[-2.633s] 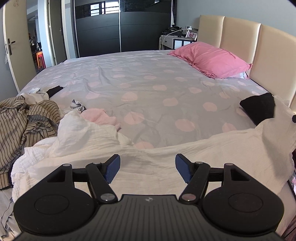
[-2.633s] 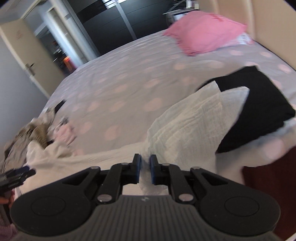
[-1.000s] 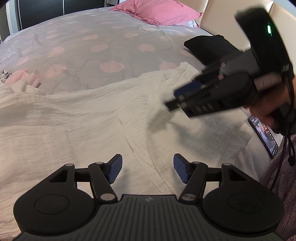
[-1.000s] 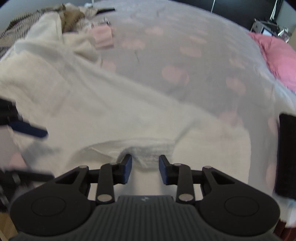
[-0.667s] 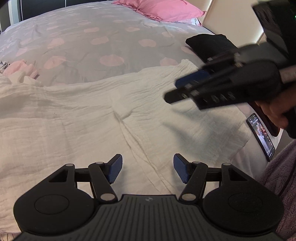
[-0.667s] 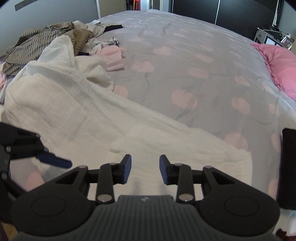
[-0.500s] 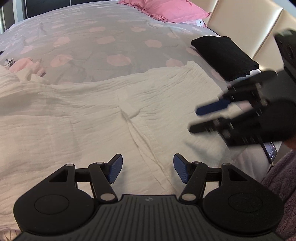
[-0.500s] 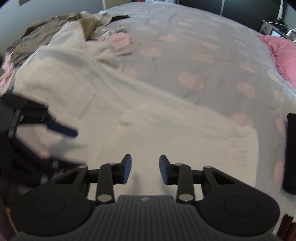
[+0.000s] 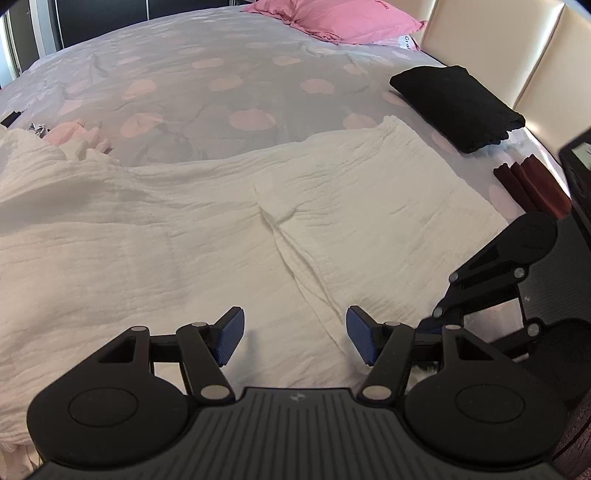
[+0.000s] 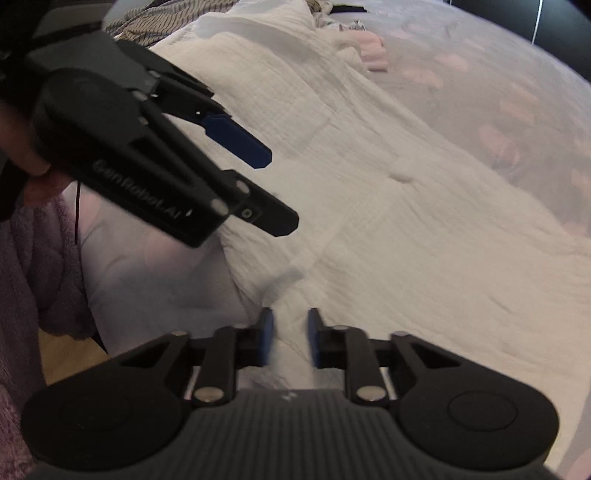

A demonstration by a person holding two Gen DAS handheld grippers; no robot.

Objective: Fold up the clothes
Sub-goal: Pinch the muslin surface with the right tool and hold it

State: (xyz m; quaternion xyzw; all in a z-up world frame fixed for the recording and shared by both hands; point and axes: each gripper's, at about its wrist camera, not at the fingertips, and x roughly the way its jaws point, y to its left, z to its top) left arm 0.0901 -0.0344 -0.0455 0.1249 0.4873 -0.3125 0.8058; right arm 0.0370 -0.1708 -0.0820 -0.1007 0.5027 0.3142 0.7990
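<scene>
Folding has barely begun: white cloth (image 9: 207, 236) lies spread across mid-frame, black garment (image 9: 458, 107) folded upper right. My left gripper (image 9: 293, 341) hovers spread; my right gripper (image 10: 290, 338) has just been closing, seemingly pinching the cloth's near edge.

A grey bedspread with pink dots (image 9: 229, 74) covers the bed. A pink pillow (image 9: 343, 18) lies far right against a cream padded headboard (image 9: 517, 55); dark wardrobe doors (image 9: 96, 16) stand beyond.
</scene>
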